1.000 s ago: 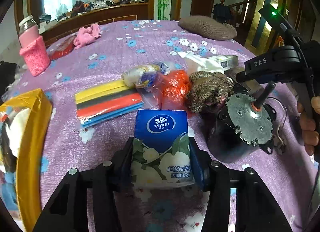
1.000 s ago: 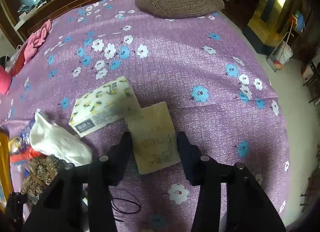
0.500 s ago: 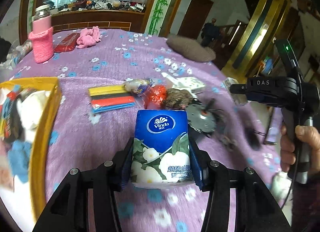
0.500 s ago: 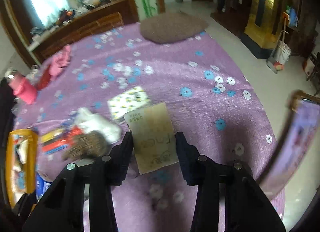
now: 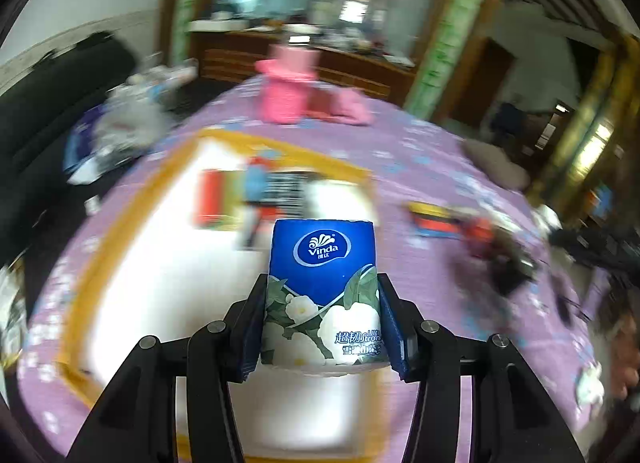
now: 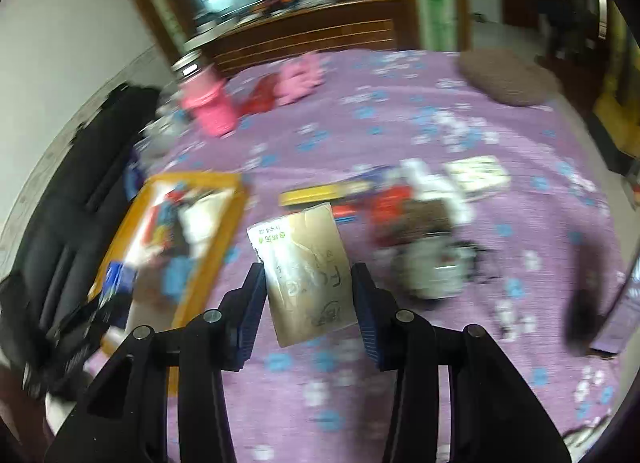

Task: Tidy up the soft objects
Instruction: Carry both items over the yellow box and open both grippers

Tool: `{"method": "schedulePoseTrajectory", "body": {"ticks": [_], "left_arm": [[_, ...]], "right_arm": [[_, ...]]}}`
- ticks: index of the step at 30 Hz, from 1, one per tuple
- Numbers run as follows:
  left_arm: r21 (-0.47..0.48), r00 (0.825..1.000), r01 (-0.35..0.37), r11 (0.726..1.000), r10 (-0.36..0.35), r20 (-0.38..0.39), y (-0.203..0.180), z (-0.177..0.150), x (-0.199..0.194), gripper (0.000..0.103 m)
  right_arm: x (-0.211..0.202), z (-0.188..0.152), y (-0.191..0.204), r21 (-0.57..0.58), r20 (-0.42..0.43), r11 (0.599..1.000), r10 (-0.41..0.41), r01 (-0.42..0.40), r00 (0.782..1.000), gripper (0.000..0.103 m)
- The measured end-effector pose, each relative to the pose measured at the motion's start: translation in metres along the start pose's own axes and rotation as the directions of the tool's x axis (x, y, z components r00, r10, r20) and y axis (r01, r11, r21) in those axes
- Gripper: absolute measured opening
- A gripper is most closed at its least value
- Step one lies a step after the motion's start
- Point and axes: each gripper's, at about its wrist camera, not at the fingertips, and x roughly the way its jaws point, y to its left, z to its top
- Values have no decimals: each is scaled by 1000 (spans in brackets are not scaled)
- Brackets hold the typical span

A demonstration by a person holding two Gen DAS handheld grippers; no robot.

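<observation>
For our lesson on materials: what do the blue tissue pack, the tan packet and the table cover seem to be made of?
Blue tissue pack: glossy printed plastic film, judging by its sheen, probably over soft paper.
Tan packet: creased wrapper with a dull shine, likely plastic film or coated paper; the blur leaves it open.
Table cover: matte purple cloth with a flower print, seemingly woven.

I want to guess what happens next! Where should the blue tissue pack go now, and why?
Probably lower the left gripper a little toward the yellow box and let go there. It is shut on the blue tissue pack, which hangs right above the open box where other things already lie.
</observation>
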Motion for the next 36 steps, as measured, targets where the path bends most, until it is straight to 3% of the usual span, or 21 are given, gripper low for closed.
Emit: {"method": "schedulePoseTrajectory", "body": {"ticks": [3,7,13,19,23,29,33,36], "left_arm": [[-26,997,-72,997,71,-11,33,11,6,49],[-53,993,-102,993,99,-59,58,29,31,49],[-78,986,-103,992,92,-138,73,50,82,50],[-116,986,-95,989,77,-151,83,60,99,54],[-150,992,-70,986,53,-114,88,56,89,60],[-159,998,-57,986,59,10,86,50,44,73],[-139,995,-64,988,74,65,82,42,18,80],[-113,996,-72,991,77,46,73,36,17,81]], "right_arm": [[19,-6,38,-46,-41,997,54,-55,998,41],[48,-15,85,-91,-106,989,107,-117,989,41],[90,-33,142,-164,-216,972,132,-169,967,41],[122,-53,170,-219,-296,961,97,-166,950,41],[137,-55,176,-243,-318,962,45,-127,947,42],[154,-50,182,-298,-269,953,-34,-50,962,46],[137,-48,180,-277,-250,954,42,-113,967,47],[119,-42,175,-258,-210,956,89,-143,974,47]]}}
